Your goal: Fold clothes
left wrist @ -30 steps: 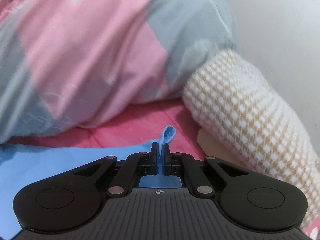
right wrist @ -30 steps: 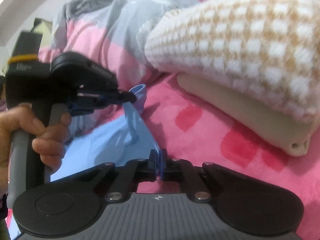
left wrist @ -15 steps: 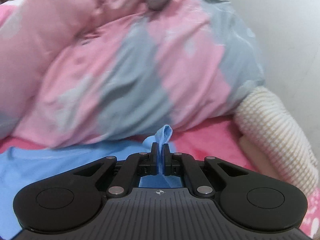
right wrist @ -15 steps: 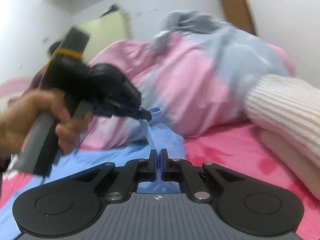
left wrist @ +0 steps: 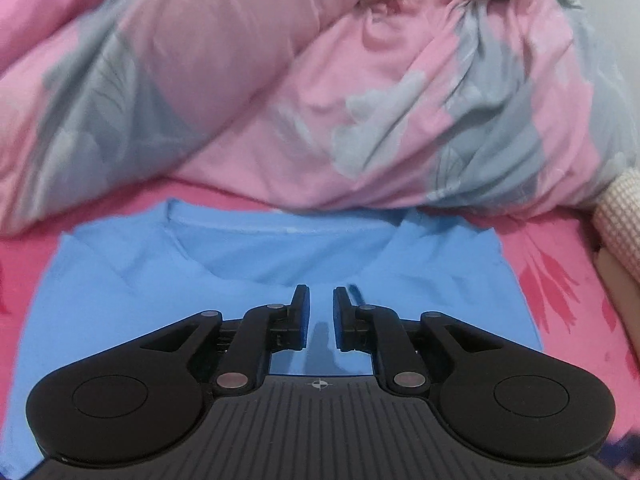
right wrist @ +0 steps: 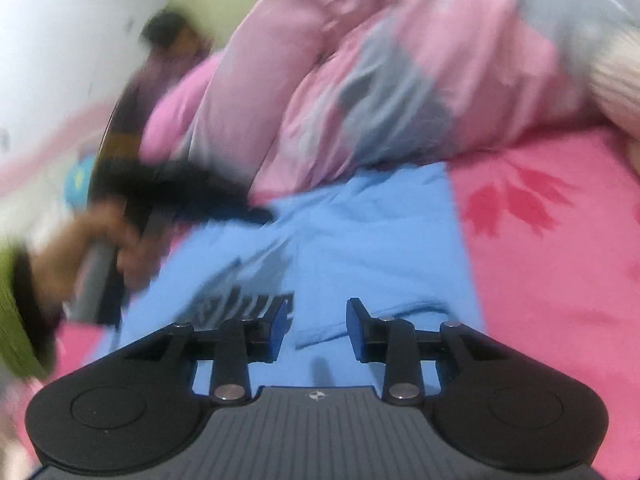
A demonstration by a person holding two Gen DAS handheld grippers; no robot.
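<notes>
A light blue T-shirt [left wrist: 248,264] lies flat on the pink bed sheet [left wrist: 560,280], its collar toward the duvet. In the left wrist view my left gripper [left wrist: 321,300] hovers over the shirt's middle, jaws opening with a narrow gap and no cloth between them. In the right wrist view the same T-shirt [right wrist: 380,248] shows dark print near its left part. My right gripper [right wrist: 318,316] stands above it, jaws opening, nothing pinched. The left gripper [right wrist: 256,213] appears there blurred, held by a hand [right wrist: 80,248] at the shirt's left side.
A bulky pink and grey duvet [left wrist: 320,80] is heaped behind the shirt. A cream and tan checked blanket [left wrist: 620,216] lies at the right edge. The pink sheet [right wrist: 560,260] with red leaf prints extends to the right. A green sleeve [right wrist: 12,320] shows at far left.
Both grippers were shut on folds of the blue shirt; now both have let go and stand apart. The left gripper has swung left over the shirt, which now lies flat.
</notes>
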